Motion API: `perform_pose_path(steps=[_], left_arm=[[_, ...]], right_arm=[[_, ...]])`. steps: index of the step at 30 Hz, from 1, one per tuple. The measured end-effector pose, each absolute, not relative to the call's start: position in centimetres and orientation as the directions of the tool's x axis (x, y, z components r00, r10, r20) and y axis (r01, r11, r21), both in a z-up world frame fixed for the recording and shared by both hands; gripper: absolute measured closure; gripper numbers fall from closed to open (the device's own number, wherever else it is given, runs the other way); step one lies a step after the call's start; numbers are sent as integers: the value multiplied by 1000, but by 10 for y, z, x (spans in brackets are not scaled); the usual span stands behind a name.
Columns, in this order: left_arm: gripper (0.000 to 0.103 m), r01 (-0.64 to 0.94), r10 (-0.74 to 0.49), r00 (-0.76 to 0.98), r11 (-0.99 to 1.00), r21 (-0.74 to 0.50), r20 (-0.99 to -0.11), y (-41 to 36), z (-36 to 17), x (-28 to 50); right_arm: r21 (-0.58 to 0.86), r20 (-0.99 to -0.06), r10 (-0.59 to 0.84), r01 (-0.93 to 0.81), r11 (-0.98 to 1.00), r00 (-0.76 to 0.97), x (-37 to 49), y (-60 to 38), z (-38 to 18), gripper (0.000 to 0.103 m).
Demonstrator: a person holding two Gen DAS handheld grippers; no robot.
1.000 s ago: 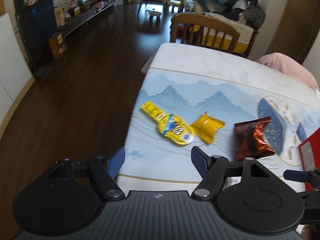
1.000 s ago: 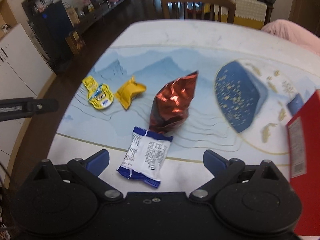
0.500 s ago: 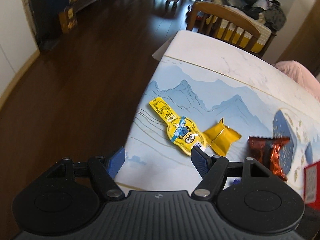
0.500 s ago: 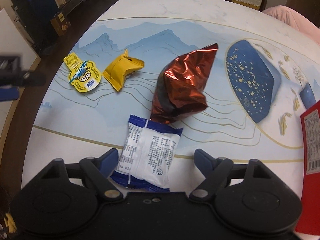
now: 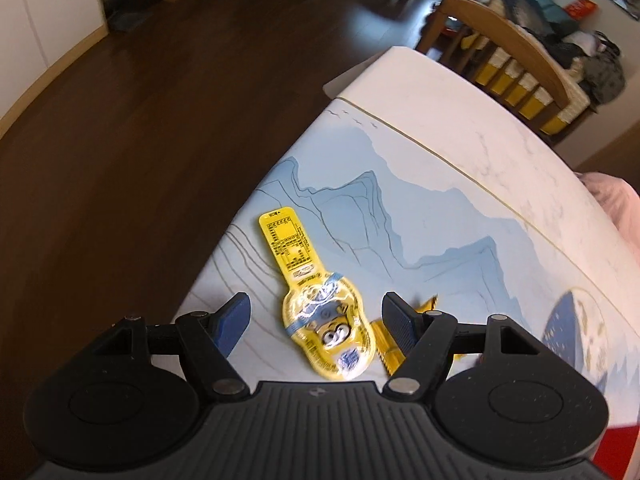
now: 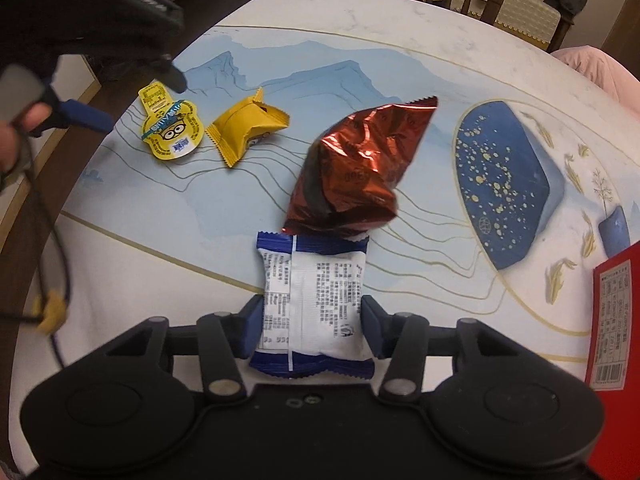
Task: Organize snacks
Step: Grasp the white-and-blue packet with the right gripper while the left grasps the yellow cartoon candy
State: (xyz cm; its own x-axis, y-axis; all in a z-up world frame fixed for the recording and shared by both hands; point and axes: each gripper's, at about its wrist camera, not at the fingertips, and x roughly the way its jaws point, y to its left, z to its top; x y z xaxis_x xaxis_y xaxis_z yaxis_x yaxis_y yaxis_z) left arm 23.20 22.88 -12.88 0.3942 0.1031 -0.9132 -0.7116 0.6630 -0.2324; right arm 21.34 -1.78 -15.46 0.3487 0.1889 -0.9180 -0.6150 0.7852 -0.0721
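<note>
My right gripper points down at the table; its jaws are closing and the pads press on both sides of a white and blue packet. A red-brown foil bag lies just beyond that packet. My left gripper stands open above a yellow cartoon-face packet, which lies between its fingers untouched. A yellow wrapped sweet is half hidden behind its right finger. The right wrist view shows the yellow packet, the sweet and the left gripper over them.
The round table has a printed blue mountain top; its edge drops to dark floor just left of the yellow packet. A red box stands at the right edge. A wooden chair is behind the table. A hand holds the left gripper.
The right jaws have closed in from wide open onto the white and blue packet. The left gripper moved in and down until the yellow cartoon-face packet lies between its fingers.
</note>
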Motion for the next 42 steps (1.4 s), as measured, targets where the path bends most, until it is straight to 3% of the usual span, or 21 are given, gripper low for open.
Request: perform_pose_path(steps=[12,15,19,32,42], left_arm=[[33,-755,178,312,643,-129,-933,217,-150,248],[38,-759,191,306,641,-118,-932,215,-150,247],[53,-750,183,321,648,-131,-929,212,-148,244],[53,-745,140,349,641,-183,-927,216,-144,200],[53,-663,104,440,707,-245,-892,187,-104,152]], right_arm=[[-46,-920,196,-591,805,339,211,-37,-152,55],[-48,-920,193,-584,811,342,209,-42,-152,56],[-49,-918,190,-571,819,350,208,-52,-152,56],[11,-895,236,-511,859,378,196,-97,-121,57],[41,-854,298,-515,856,427,173,-131,-82,58]])
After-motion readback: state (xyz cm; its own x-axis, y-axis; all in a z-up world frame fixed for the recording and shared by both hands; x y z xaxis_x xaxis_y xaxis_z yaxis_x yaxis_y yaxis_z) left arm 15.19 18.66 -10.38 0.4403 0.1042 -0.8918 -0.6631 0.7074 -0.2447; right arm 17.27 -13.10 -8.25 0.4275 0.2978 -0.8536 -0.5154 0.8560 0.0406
